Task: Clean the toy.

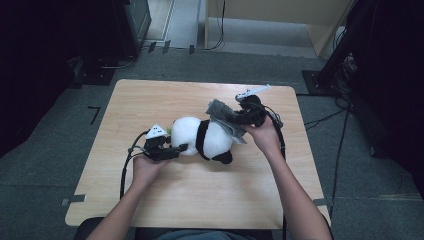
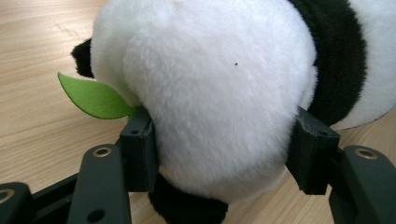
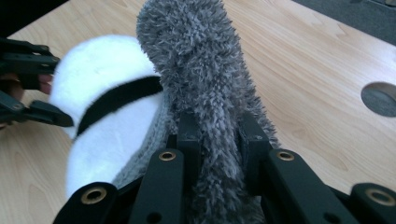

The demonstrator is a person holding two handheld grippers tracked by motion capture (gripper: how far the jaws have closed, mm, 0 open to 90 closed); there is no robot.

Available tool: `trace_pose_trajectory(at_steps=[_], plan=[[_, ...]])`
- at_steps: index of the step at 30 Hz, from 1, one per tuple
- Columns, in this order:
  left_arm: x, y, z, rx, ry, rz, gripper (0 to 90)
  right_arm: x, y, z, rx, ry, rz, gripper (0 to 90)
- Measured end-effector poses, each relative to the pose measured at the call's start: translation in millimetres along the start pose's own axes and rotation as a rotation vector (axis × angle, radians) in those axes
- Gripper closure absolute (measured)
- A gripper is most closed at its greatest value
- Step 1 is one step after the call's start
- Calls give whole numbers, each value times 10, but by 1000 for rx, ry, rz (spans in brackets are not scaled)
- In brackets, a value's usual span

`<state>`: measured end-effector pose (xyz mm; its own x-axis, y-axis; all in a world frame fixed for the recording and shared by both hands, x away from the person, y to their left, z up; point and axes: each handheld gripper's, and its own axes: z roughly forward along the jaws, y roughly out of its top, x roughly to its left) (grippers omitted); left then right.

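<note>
Panda plush (image 1: 202, 138), white with black bands, lies on its side near the middle of the wooden table (image 1: 200, 200), its long axis running left to right in the high view. The left gripper (image 1: 172, 150) comes at it from the left and is clamped on one rounded white end: in the left gripper view both black pads press into the fur on either side, so the plush bulges out between them, and a green felt leaf (image 2: 95, 98) sticks out of the toy just beside the left-hand pad. The left hand (image 1: 145, 167) holds that gripper low over the tabletop. At the other end, the right gripper (image 1: 240, 117) is closed on a shaggy grey cloth (image 1: 222, 117), a thick-piled chenille piece. In the right gripper view the jaws pinch a bunched fold of it tightly, and the rest of the grey pile rises above them and drapes against the panda's white body, touching it beside a black band. The right hand (image 1: 265, 137) sits just behind, on the plush's far right side. A round cable hole (image 3: 379, 99) in the tabletop shows near the right edge of the right gripper view, well apart from the toy.
</note>
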<state>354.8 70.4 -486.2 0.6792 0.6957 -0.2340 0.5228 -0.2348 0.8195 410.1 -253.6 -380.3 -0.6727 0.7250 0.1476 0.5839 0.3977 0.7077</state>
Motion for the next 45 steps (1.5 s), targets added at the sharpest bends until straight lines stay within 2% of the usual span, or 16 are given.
trace_pose_trajectory(at_steps=[3, 7, 18, 21, 24, 26, 28, 33, 37, 45], plan=[[-3, 1, 1, -4, 1, 4, 367, 98, 90, -9, -24, 30, -10, 758], [-16, 8, 1, -4, 6, 0, 367, 271, 211, 57, -27, 55, -32, 758], [-52, 43, -4, 1, 15, 6, 363, 745, 500, 510, -2, 127, -93, 756], [-61, 45, -7, 2, 19, 6, 363, 826, 543, 650, 16, 138, -95, 755], [-64, 40, -7, 2, 21, 13, 361, 861, 551, 761, 39, 128, -104, 753], [-57, 36, -7, 4, 20, 16, 361, 853, 531, 817, 61, 122, -108, 753], [-54, 33, -5, 3, 19, 15, 362, 823, 508, 822, 60, 127, -100, 753], [-51, 31, -5, 3, 17, 15, 361, 705, 449, 753, 57, 111, -78, 753], [-45, 28, -1, 2, 15, 11, 358, 607, 383, 662, 53, 84, -77, 753], [-43, 28, 2, 4, 13, 6, 355, 395, 222, 371, 28, 48, -39, 754]])
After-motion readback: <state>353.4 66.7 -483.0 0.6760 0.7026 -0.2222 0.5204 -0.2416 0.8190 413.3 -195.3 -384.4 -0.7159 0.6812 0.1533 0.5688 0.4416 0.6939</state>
